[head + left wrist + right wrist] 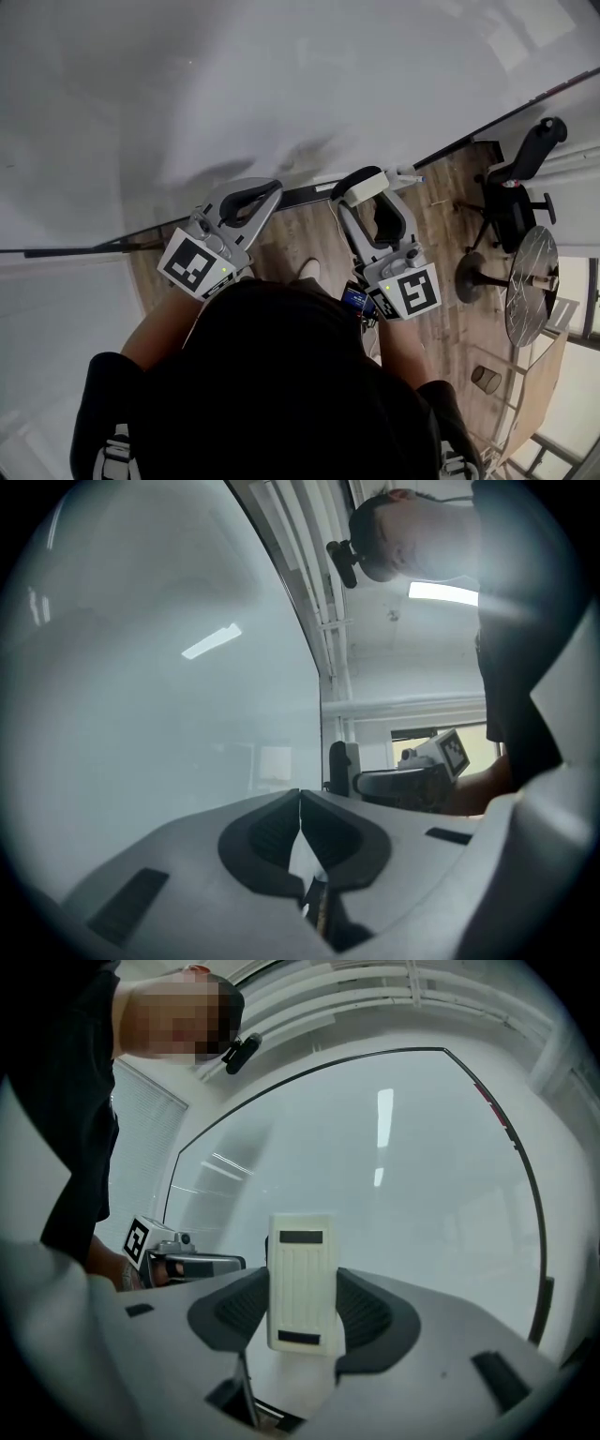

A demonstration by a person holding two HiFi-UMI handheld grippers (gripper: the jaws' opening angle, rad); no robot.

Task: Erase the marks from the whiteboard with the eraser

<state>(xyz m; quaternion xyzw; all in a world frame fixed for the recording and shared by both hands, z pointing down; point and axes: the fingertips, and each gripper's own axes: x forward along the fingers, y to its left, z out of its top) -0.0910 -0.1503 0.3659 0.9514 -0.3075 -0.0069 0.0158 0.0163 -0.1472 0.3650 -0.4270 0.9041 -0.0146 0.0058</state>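
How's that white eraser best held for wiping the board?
By its two long side edges, approached from the ribbed back, as the right gripper holds the eraser now. It's a slim block, so the far face stays free for the whiteboard.

The glossy white whiteboard (234, 84) ahead of both grippers carried a thin black frame (506, 118). The cream ribbed plastic block eraser (300, 1251) in the right gripper (302, 1288) bore two dark rectangular insets. The right gripper and the left gripper (300, 799) were light grey with black ribbed pads (370, 1312). Each marker cube (194, 264) showed black squares on white. The wood-plank floor (441, 225) below the grippers was brown.
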